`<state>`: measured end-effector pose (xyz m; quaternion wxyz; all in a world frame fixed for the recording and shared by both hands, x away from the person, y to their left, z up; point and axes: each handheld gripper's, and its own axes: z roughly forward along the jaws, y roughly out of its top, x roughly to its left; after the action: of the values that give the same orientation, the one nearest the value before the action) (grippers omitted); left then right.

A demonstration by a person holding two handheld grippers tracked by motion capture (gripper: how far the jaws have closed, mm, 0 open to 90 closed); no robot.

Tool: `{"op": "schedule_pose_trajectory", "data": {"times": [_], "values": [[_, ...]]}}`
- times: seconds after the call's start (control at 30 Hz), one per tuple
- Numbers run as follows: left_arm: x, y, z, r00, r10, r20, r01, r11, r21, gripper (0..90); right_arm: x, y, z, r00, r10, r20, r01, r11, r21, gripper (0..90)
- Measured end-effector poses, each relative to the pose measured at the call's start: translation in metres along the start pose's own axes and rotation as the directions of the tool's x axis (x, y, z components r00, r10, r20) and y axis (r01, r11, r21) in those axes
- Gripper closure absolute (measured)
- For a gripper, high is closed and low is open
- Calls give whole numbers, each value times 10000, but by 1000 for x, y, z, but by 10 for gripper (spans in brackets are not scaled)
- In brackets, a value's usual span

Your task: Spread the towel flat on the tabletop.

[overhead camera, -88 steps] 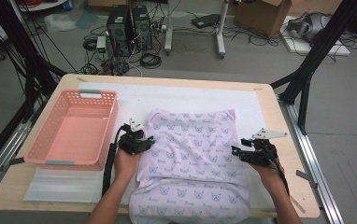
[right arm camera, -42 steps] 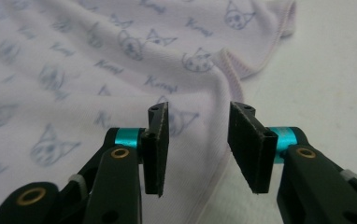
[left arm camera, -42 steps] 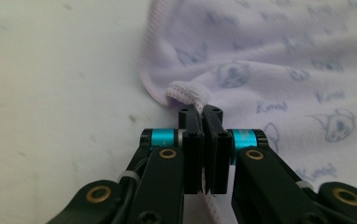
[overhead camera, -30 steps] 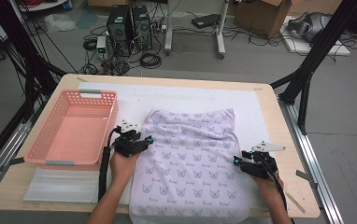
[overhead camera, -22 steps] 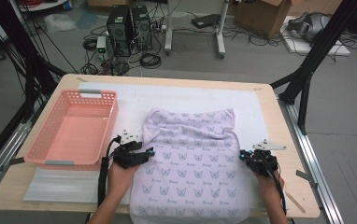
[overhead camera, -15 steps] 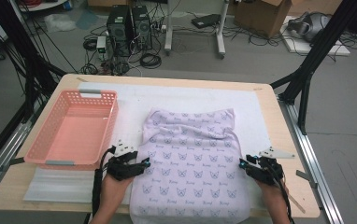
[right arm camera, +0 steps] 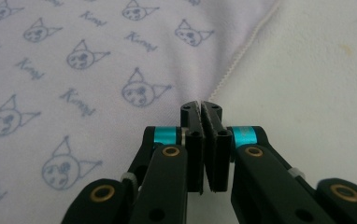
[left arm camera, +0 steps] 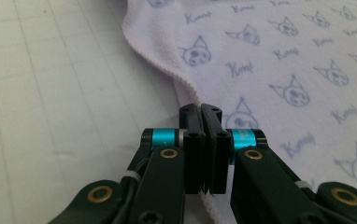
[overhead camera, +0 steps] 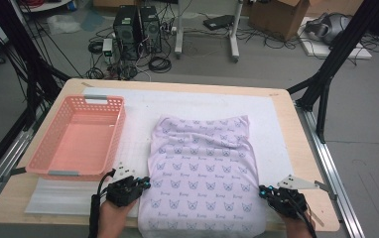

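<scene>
Both grippers, left (overhead camera: 139,184) and right (overhead camera: 268,191), pinch the printed towel's (overhead camera: 202,168) near side edges; next, lifting together to fold.

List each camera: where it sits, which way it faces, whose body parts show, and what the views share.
High view: above the near table edge, facing forward and down; both hands, left gripper, right gripper.
Left gripper view: rides the left gripper, facing the towel edge; shut fingers.
Right gripper view: rides the right gripper, same.
Shared: the towel.
</scene>
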<state>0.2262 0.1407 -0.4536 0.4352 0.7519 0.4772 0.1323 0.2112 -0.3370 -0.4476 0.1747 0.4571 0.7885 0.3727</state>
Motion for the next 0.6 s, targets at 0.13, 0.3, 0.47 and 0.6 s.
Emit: {"op": "schedule_pose_trajectory", "data": {"times": [0.13, 0.3, 0.47, 0.6], "values": [[-4, -14, -16, 9997, -124, 195, 124, 9999, -12, 877, -1, -11, -12, 9997, 150, -169, -149, 9999, 43, 885], [-13, -29, -31, 9976, 157, 673, -158, 9999, 6, 873, 8, -22, -28, 9998, -91, -177, 95, 9996, 257, 878], [-6, -12, -19, 9984, -26, 561, 55, 9986, -521, 564, 4, -15, -21, 9983, 550, 181, -546, 9983, -212, 576], [7, 11, 3, 9999, -85, 107, 91, 9982, -585, 473, 0, 6, -2, 9978, 519, 420, -500, 9977, -448, 527]]}}
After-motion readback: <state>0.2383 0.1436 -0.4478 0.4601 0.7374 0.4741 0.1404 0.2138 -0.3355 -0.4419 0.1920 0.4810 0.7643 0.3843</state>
